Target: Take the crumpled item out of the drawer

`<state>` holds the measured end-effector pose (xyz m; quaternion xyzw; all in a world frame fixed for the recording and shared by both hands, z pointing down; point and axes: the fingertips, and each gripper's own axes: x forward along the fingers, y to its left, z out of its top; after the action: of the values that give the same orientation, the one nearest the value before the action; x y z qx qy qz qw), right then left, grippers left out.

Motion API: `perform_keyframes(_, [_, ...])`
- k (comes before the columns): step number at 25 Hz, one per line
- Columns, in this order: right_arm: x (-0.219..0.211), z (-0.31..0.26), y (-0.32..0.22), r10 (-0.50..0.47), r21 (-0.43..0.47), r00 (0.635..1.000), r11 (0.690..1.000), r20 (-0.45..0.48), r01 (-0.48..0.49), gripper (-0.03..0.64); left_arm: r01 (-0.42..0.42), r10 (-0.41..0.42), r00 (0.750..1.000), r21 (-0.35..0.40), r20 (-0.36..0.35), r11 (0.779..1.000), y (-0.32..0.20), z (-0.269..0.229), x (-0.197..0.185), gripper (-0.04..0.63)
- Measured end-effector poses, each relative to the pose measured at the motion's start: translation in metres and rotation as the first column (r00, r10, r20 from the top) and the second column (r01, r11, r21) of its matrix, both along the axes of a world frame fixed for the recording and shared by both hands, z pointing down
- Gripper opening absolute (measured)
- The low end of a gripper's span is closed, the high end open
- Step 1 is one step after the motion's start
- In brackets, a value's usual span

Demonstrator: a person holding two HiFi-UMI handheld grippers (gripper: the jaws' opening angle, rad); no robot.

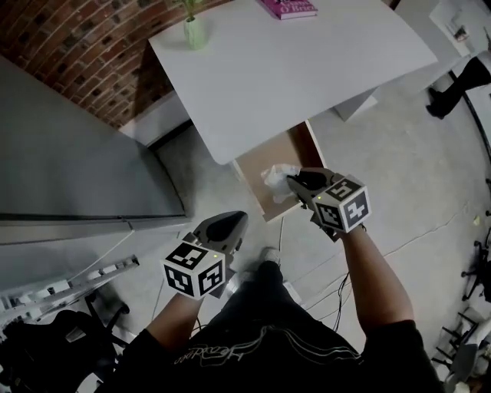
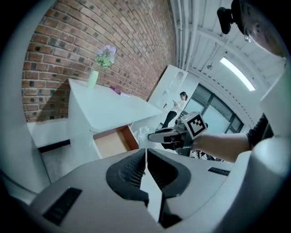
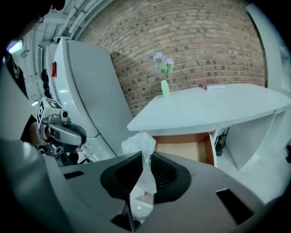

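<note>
Over the front edge of the open drawer point(image 1: 257, 163), as the head view shows it, the crumpled white item point(image 1: 276, 180) is pinched in the right tongs point(image 1: 294, 183), its bunched top sticking out past their tips. The drawer stands pulled out from under the white worktop point(image 1: 291, 77), which carries a green vase point(image 1: 194, 32) and a pink book point(image 1: 288, 8). The left tongs point(image 1: 227, 227), well apart to the left, are pressed together on nothing.

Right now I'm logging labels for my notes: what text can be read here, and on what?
None can be read.
Book: cover print too small.
Shirt: script lettering, blurred.
Red label on cabinet: too small.
Left cube, right cube: square patterns, no words.
</note>
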<state>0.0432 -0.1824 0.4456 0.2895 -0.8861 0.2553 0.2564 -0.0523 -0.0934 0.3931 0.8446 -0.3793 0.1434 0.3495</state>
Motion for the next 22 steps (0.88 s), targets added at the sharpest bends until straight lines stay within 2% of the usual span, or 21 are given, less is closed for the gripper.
perform_keyframes(4, [-0.007, -0.068, 0.039, 0.026, 0.081, 0.996, 0.996, 0.082, -0.033, 0.075, -0.036, 0.038, 0.999, 0.065, -0.032, 0.997, 0.022, -0.049, -0.005, 0.031])
perform_keyframes(9, [-0.012, -0.134, 0.079, 0.075, 0.135, 0.986, 0.986, 0.152, -0.096, 0.075, -0.13, 0.132, 0.991, 0.174, -0.001, 0.976, 0.049, -0.097, -0.001, 0.031])
perform_keyframes(13, [-0.012, -0.197, 0.117, 0.095, 0.171, 0.97, 0.976, 0.224, -0.135, 0.075, -0.163, 0.168, 0.986, 0.214, -0.008, 0.963, 0.079, -0.147, 0.0, 0.031])
perform_keyframes(18, [-0.007, -0.269, 0.163, 0.11, 0.252, 0.967, 0.953, 0.232, -0.169, 0.075, -0.187, 0.201, 0.979, 0.296, -0.019, 0.937, 0.11, -0.214, 0.0, 0.031])
perform_keyframes(22, [-0.013, -0.3, 0.194, 0.111, 0.29, 0.957, 0.938, 0.269, -0.19, 0.076, -0.179, 0.204, 0.978, 0.337, -0.039, 0.924, 0.126, -0.245, -0.01, 0.031])
